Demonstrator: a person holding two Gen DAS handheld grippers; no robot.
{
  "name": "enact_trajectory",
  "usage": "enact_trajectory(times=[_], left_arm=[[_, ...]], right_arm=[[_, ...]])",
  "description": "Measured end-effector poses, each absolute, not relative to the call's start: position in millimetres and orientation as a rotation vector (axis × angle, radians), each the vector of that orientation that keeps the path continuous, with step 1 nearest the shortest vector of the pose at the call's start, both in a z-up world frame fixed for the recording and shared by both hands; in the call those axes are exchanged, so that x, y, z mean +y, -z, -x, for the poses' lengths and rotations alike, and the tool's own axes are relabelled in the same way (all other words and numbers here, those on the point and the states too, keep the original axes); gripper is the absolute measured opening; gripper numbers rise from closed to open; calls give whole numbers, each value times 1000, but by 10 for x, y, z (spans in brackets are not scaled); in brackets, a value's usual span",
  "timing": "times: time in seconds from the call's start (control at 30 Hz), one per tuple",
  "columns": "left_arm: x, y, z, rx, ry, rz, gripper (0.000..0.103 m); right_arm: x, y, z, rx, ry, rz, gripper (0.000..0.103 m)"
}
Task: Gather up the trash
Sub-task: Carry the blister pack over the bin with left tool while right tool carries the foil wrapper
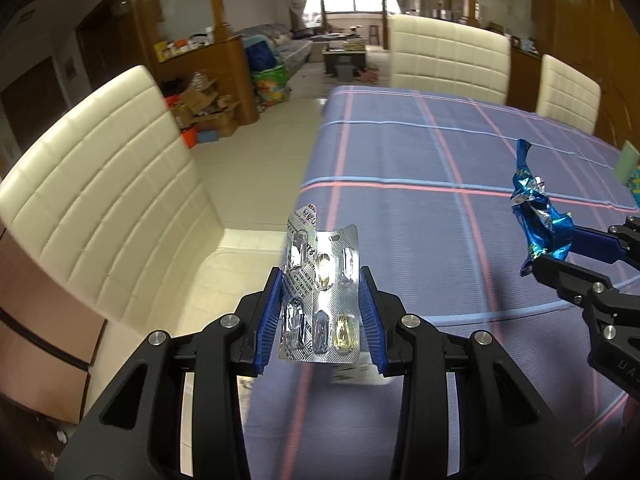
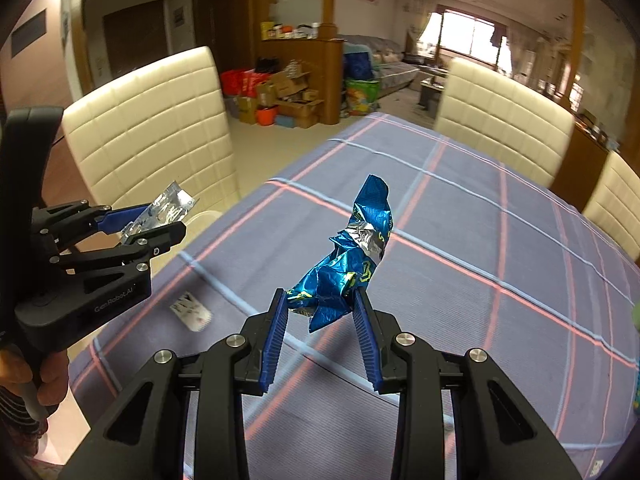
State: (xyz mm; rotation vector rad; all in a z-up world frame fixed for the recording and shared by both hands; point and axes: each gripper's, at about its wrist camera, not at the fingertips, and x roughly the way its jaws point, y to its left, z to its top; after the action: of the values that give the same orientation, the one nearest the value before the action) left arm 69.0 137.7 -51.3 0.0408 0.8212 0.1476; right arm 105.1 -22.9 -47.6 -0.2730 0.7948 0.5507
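Note:
My left gripper (image 1: 322, 280) is shut on a silver pill blister pack (image 1: 320, 284) and holds it upright above the table's left edge. It also shows in the right wrist view (image 2: 156, 220) at the left, with the blister pack (image 2: 164, 210) between its pads. My right gripper (image 2: 320, 300) is shut on a crumpled blue foil wrapper (image 2: 352, 256) and holds it above the table. In the left wrist view the right gripper (image 1: 560, 248) and the wrapper (image 1: 538, 212) are at the right.
A table with a purple plaid cloth (image 2: 460, 240) lies below both grippers. A small white scrap of paper (image 2: 191, 310) lies near its left edge. Cream chairs (image 1: 104, 184) (image 2: 504, 120) stand around it. A green item (image 1: 628, 164) is at the far right.

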Motion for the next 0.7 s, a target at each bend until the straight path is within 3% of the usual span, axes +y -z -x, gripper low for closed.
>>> enact_trajectory(times=[0.7], left_arm=[[2379, 815, -630, 870, -315, 68, 40]], right_arm=[[946, 675, -1131, 827, -725, 380, 33]])
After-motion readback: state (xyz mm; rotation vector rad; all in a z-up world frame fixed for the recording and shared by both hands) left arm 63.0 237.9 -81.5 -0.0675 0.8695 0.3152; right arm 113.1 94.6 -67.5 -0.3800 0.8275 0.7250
